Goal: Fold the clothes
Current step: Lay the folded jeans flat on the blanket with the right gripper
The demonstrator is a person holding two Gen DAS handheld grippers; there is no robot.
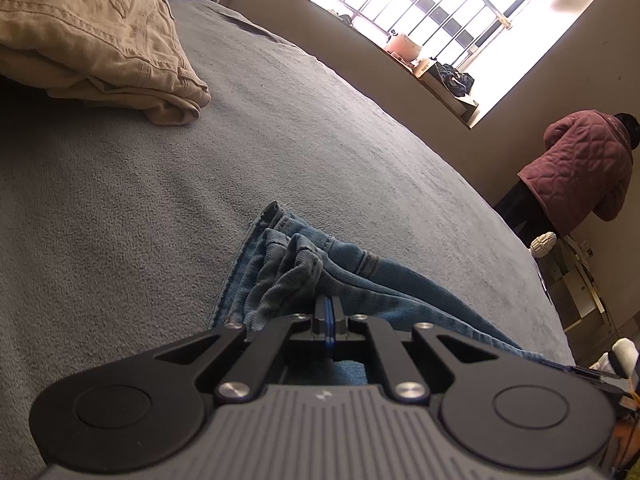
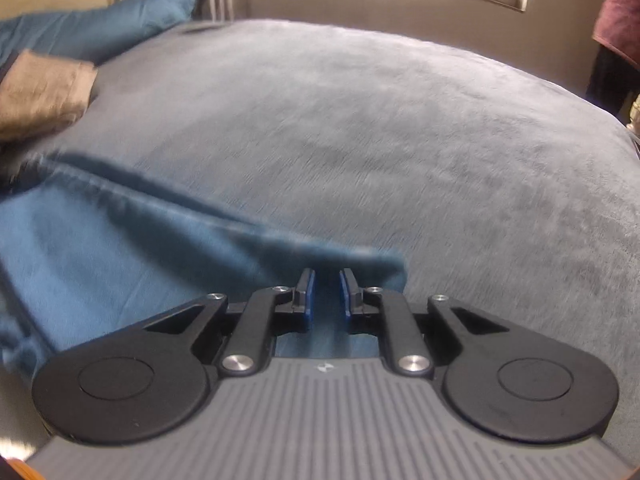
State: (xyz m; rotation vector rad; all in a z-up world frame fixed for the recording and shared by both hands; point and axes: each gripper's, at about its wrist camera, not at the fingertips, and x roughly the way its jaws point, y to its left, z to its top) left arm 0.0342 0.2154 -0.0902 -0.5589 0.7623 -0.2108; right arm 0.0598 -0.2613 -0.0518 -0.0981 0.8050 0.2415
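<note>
Blue jeans (image 1: 360, 280) lie on the grey bed cover (image 1: 200, 168). My left gripper (image 1: 329, 303) is shut on a bunched fold of the denim, which bulges up just beyond the tips. In the right wrist view the jeans (image 2: 120, 240) spread to the left, blurred by motion. My right gripper (image 2: 326, 278) holds their near edge, its blue pads (image 2: 308, 296) a small gap apart with the cloth pinched between them. The denim edge runs from there up to the left.
Folded beige trousers (image 1: 100, 40) rest at the far left of the bed, also seen as the beige trousers (image 2: 44, 92). A blue pillow (image 2: 100, 24) lies behind them. A person in a quilted maroon jacket (image 1: 584, 168) stands by the window wall.
</note>
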